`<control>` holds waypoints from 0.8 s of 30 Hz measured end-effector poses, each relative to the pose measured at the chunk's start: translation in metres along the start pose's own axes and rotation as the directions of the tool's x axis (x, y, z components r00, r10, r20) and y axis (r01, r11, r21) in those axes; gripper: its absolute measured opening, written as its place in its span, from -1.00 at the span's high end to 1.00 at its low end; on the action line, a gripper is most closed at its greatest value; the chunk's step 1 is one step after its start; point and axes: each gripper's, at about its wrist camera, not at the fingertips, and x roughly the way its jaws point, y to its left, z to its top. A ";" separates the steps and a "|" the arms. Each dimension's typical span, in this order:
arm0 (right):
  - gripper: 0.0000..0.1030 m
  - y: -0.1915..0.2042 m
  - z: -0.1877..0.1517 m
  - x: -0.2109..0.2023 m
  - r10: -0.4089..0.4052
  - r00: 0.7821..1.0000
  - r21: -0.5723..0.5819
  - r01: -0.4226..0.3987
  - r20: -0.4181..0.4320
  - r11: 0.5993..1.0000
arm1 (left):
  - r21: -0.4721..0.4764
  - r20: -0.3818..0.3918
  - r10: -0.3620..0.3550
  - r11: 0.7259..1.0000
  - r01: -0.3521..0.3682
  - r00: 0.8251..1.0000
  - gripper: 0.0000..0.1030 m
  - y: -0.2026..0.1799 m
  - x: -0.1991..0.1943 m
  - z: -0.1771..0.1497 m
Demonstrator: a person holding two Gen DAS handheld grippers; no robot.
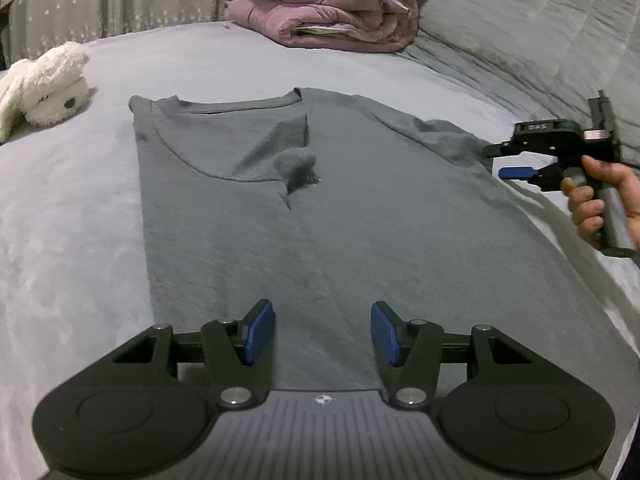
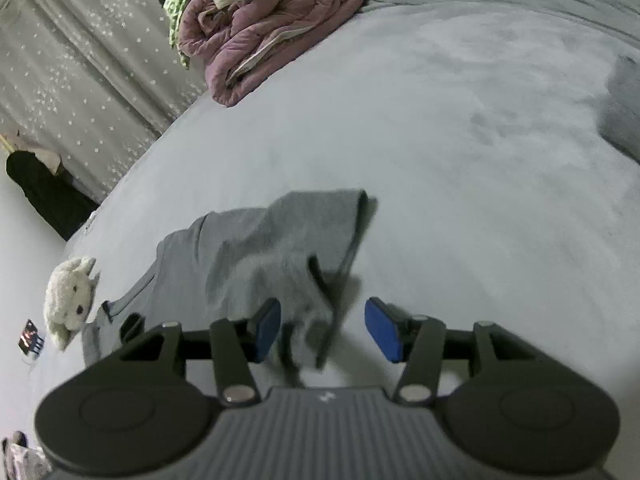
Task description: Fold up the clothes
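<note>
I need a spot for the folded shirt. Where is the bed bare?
Bare bedspread lies right of the grey T-shirt, and between it and the plush dog. The far edge is crowded by the purple quilt pile.

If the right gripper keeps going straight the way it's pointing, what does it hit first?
Most likely the grey T-shirt's sleeve: its blurred edge hangs between the open right gripper fingers, apparently not pinched. Past that is the pale bedcover. Depth is hard to judge here.
</note>
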 end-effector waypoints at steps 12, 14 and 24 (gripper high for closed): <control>0.17 0.001 0.035 0.046 -0.038 0.995 -0.027 0.041 0.089 0.999 | -0.050 0.015 0.017 0.999 -0.016 1.000 -0.02 0.019 -0.001 0.005; 0.75 0.006 0.034 0.050 -0.049 0.994 -0.065 0.056 0.099 0.996 | -0.054 0.014 0.020 0.998 -0.019 1.000 -0.02 0.020 -0.001 0.005; 0.88 0.085 0.024 -0.003 -0.040 0.955 -0.323 0.138 0.293 0.936 | -0.064 0.031 0.038 0.997 -0.036 0.999 -0.02 0.023 -0.007 0.007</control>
